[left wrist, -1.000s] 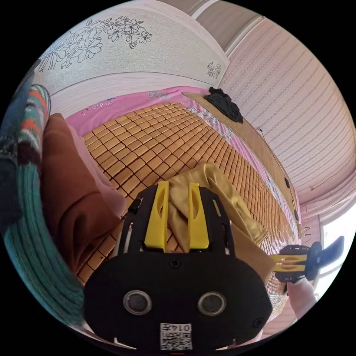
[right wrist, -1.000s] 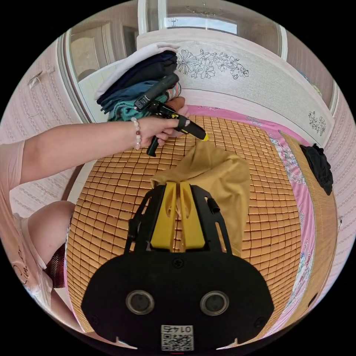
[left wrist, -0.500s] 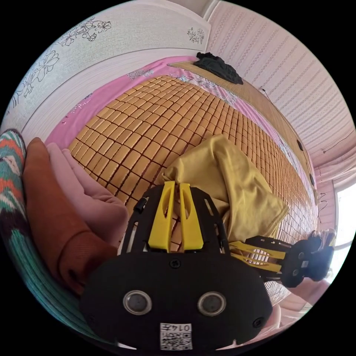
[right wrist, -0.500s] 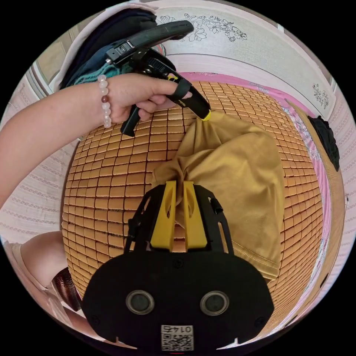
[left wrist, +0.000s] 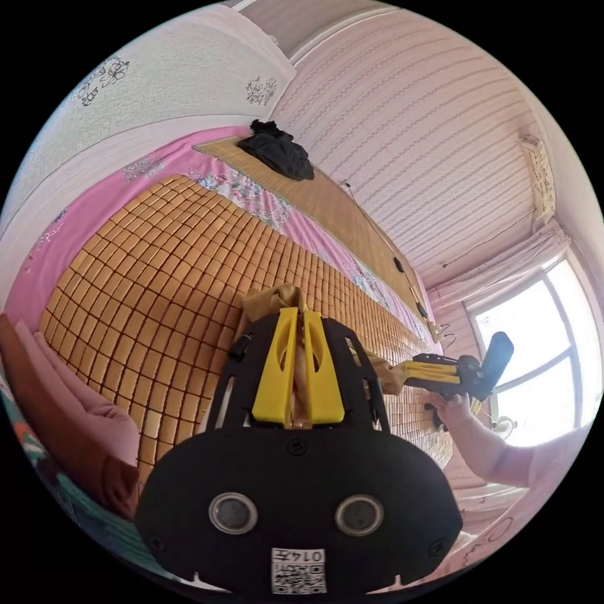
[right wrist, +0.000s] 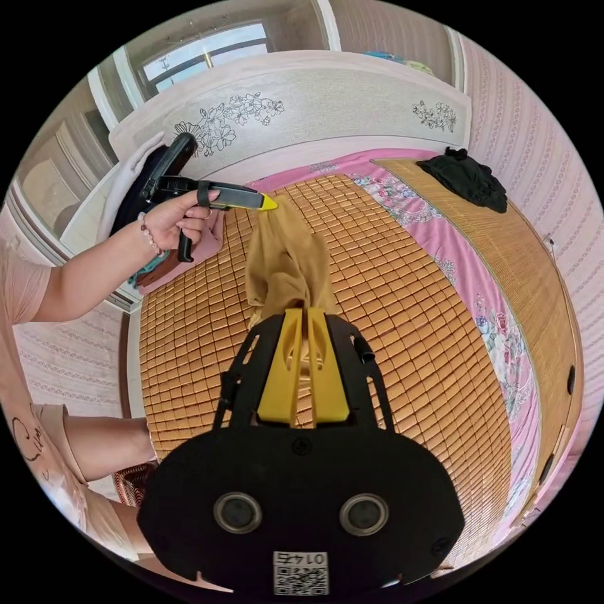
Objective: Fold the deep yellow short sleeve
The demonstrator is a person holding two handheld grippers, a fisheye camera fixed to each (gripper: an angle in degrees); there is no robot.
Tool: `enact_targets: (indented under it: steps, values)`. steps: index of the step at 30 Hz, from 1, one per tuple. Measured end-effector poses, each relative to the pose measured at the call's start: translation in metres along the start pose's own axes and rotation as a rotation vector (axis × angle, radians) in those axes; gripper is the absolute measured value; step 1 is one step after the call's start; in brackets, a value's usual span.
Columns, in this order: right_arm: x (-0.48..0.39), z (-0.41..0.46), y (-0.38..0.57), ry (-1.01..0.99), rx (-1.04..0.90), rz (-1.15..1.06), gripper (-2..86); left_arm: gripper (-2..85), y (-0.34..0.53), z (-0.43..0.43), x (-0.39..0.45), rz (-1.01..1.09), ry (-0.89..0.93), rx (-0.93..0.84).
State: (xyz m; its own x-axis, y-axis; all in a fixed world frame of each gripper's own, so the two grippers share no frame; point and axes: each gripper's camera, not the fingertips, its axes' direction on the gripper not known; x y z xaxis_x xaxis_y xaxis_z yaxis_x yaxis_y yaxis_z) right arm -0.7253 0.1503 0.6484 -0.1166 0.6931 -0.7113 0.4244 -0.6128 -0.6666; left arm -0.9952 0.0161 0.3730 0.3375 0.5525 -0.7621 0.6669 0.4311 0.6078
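Your left gripper (left wrist: 299, 314) and right gripper (right wrist: 304, 313) each clamp an end of the deep yellow short-sleeve shirt (right wrist: 284, 264), stretched aloft over the bamboo-tile bed mat (right wrist: 402, 327). Fabric appears light, limp, slippery; grip at seams.

- deep yellow short sleeve (right wrist: 286, 264): plain mustard-gold, no print
- right gripper (right wrist: 303, 314): yellow jaws on black body
- left gripper (left wrist: 301, 314): same yellow and black
- bamboo mat (right wrist: 402, 327): orange-tan small squares in a grid
- sheet (right wrist: 478, 270) beside mat: pink, floral print
- headboard (right wrist: 302, 107) beyond mat: off-white, black line-drawn flowers
- garment (right wrist: 469, 176) near headboard: black
- wall (left wrist: 428, 138): pale pink stripes
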Motion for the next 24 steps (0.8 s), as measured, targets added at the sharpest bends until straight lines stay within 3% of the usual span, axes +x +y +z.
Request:
enact_targets:
  steps: [4,9,19,22,24]
  values:
    - [0.030,-0.017,-0.007,0.011,-0.021,-0.013,1.3,-0.9,-0.025,0.007,0.010,-0.049,0.093,-0.008]
    - [0.034,0.015,-0.002,-0.264,-0.026,0.055,4.2,-0.9,-0.034,0.013,0.016,0.005,-0.017,-0.085]
    - [-0.033,0.095,-0.045,0.015,-0.051,0.316,17.5,-0.8,-0.037,0.011,-0.011,-0.047,-0.085,-0.119]
    - [-0.034,0.139,-0.064,0.221,-0.175,0.386,9.7,-0.8,-0.041,0.010,-0.011,-0.042,-0.078,-0.127]
    - [-0.033,0.124,-0.069,0.239,-0.120,0.370,4.8,-0.8,-0.045,0.008,-0.009,-0.027,-0.068,-0.131]
